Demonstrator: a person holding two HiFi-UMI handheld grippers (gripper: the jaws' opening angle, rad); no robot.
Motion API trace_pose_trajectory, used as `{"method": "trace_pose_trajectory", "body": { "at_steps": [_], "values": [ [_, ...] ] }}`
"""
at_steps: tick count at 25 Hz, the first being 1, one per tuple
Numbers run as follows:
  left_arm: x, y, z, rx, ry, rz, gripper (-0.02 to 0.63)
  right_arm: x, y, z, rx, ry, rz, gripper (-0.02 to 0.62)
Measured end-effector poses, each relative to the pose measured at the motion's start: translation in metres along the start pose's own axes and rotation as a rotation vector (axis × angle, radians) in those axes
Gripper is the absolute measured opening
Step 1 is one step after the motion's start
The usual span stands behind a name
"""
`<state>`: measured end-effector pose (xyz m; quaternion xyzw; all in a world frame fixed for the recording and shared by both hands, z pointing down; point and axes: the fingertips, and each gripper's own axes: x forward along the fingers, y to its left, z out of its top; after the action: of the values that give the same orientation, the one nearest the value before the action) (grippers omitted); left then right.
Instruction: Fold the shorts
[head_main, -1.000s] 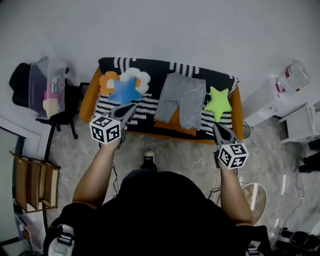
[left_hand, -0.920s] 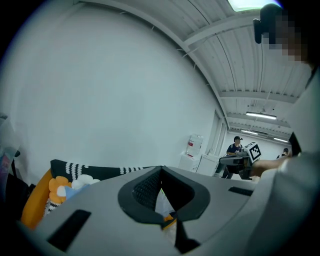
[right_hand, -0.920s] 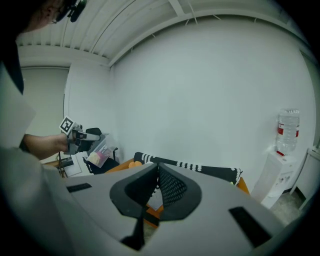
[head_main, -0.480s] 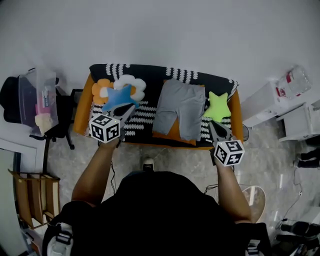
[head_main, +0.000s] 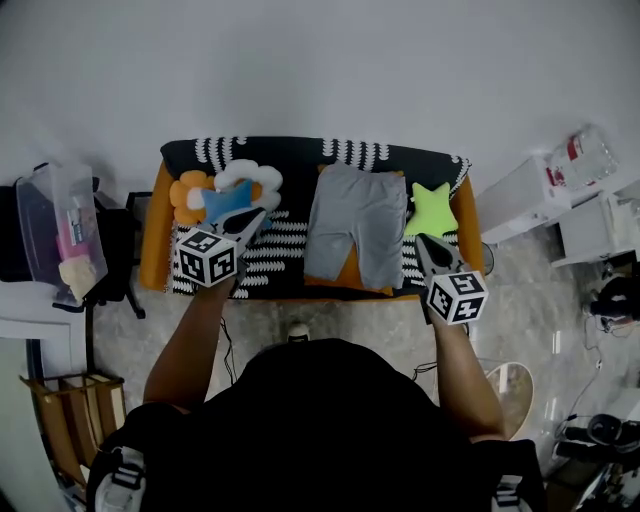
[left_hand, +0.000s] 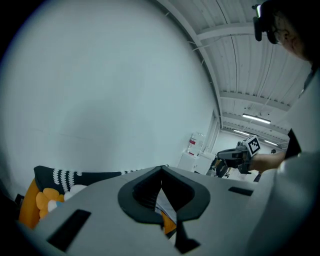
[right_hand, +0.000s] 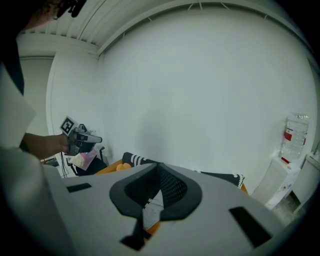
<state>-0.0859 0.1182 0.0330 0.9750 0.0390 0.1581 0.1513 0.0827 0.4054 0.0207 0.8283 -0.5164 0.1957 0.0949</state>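
Observation:
Grey shorts (head_main: 358, 235) lie spread flat on a black-and-white blanket (head_main: 285, 250) that covers an orange sofa (head_main: 153, 235). The legs point toward the sofa's front edge. My left gripper (head_main: 262, 214) hovers over the blanket to the left of the shorts, shut and empty. My right gripper (head_main: 420, 241) is at the shorts' right side near the front edge, also shut and empty. In the left gripper view the closed jaws (left_hand: 161, 170) frame a strip of grey shorts (left_hand: 163, 202). In the right gripper view the closed jaws (right_hand: 159, 166) frame the shorts (right_hand: 151, 209) too.
A flower cushion (head_main: 225, 188) lies on the sofa's left, a green star cushion (head_main: 432, 208) on its right. A white cabinet (head_main: 520, 200) with a water bottle (head_main: 575, 155) stands at the right. A plastic box (head_main: 60, 225) and wooden shelf (head_main: 65, 420) are at the left.
Both grippers have moved forward toward the sofa and stay shut. The sofa has shifted left and nearer in the head view.

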Motion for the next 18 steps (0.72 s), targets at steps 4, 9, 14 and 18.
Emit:
{"method": "trace_pose_trajectory", "body": {
  "at_steps": [4,9,14,18],
  "values": [
    [0.004,0.015,-0.003,0.008,0.019,-0.006,0.017,0.012,0.001,0.003,0.0,0.009,-0.013,0.012],
    [-0.001,0.037,0.006,-0.001,0.003,0.014,0.017,0.029,0.002,0.014,-0.024,0.01,-0.006,0.014],
    [0.004,0.05,0.009,-0.003,0.018,0.035,0.017,0.044,-0.003,0.019,-0.018,0.006,0.01,0.015],
    [0.015,0.051,0.011,0.002,0.027,0.048,0.017,0.059,-0.018,0.016,-0.001,0.007,0.025,0.016]
  ]
}}
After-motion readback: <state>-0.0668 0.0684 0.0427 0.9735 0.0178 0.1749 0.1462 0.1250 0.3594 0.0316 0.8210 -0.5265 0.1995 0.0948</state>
